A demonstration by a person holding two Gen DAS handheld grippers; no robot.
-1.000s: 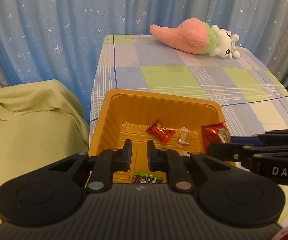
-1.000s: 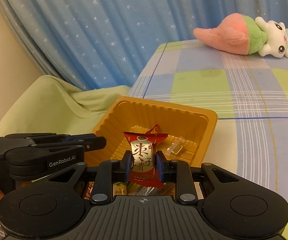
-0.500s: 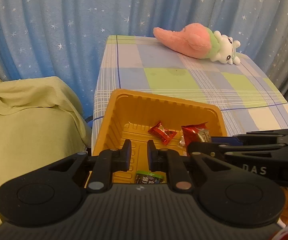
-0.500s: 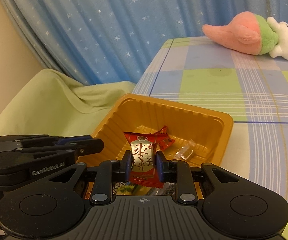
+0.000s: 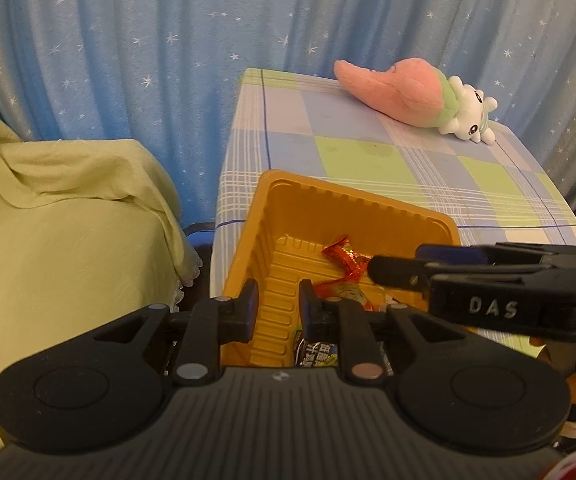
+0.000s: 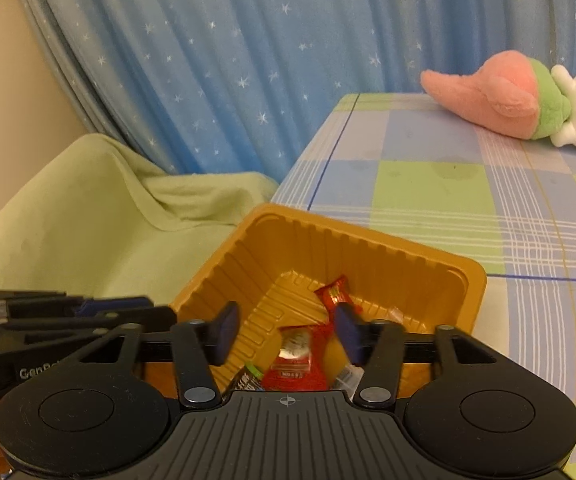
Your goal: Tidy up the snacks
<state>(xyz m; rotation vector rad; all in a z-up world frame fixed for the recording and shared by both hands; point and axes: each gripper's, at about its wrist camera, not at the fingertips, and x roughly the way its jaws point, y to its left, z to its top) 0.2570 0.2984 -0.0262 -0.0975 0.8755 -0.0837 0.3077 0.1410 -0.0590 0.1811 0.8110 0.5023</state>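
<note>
An orange plastic tray (image 5: 271,200) (image 6: 440,264) sits at the near left corner of the checked table. It holds a small red candy (image 5: 344,258) (image 6: 334,294), a red snack packet (image 6: 298,364) (image 5: 340,290), a clear wrapper (image 6: 394,314) and a dark green-and-black packet (image 5: 316,354) (image 6: 247,378). My right gripper (image 6: 288,334) is open over the tray, with the red packet lying loose below it. My left gripper (image 5: 275,306) is slightly open and empty over the tray's near left side. The right gripper also shows in the left wrist view (image 5: 488,280).
A pink, green and white plush toy (image 5: 408,96) (image 6: 504,96) lies at the far side of the checked tablecloth (image 5: 368,160). A pale green cloth (image 5: 67,220) (image 6: 87,208) covers furniture left of the table. A blue starred curtain (image 5: 167,40) hangs behind.
My right gripper moved over the tray, opened and let go of the red snack packet, which now lies in the tray. Both grippers have lifted slightly.
</note>
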